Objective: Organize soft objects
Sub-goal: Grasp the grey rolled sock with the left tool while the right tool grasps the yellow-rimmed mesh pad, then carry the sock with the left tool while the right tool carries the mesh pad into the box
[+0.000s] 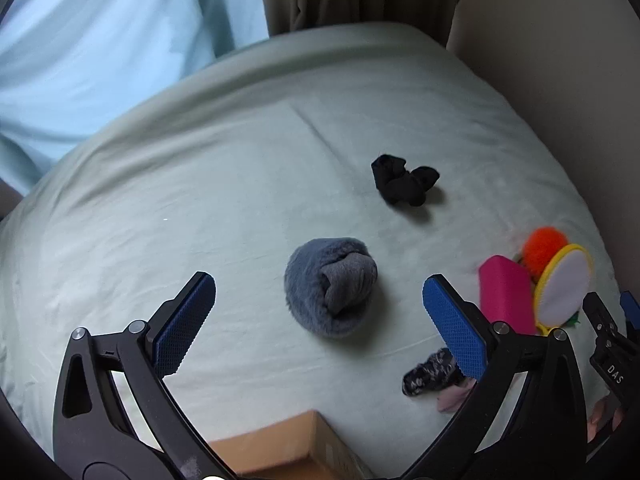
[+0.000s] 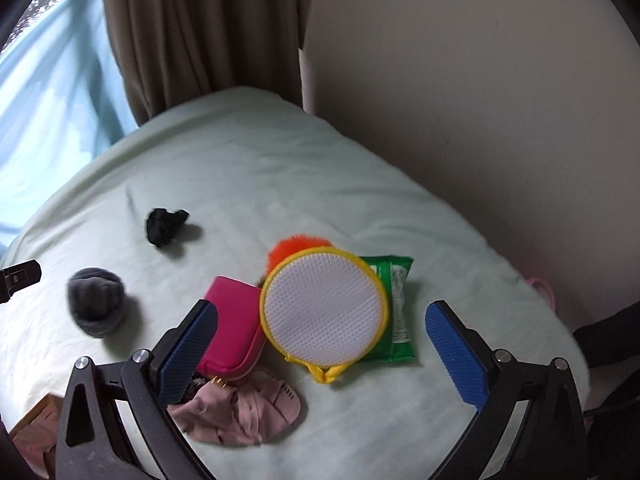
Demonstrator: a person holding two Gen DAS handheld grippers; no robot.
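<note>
A rolled grey fuzzy sock bundle (image 1: 330,286) lies on the pale green bed sheet (image 1: 200,200), between and just beyond the fingers of my open, empty left gripper (image 1: 320,320). It also shows in the right wrist view (image 2: 96,307). A black sock bundle (image 1: 404,179) lies farther back and shows too in the right wrist view (image 2: 166,226). My right gripper (image 2: 322,344) is open and empty above a round white mesh pouch with yellow trim (image 2: 323,310). Beside it lie a pink pouch (image 2: 236,326), an orange fluffy ball (image 2: 294,249), a green packet (image 2: 394,306) and a dusty-pink sock (image 2: 240,410).
A cardboard box (image 1: 288,452) sits at the bed's near edge under my left gripper. A dark patterned sock (image 1: 430,372) lies by the left gripper's right finger. Brown curtains (image 2: 200,32) and a beige wall (image 2: 480,100) stand behind the bed. A light blue cloth (image 1: 100,40) is at left.
</note>
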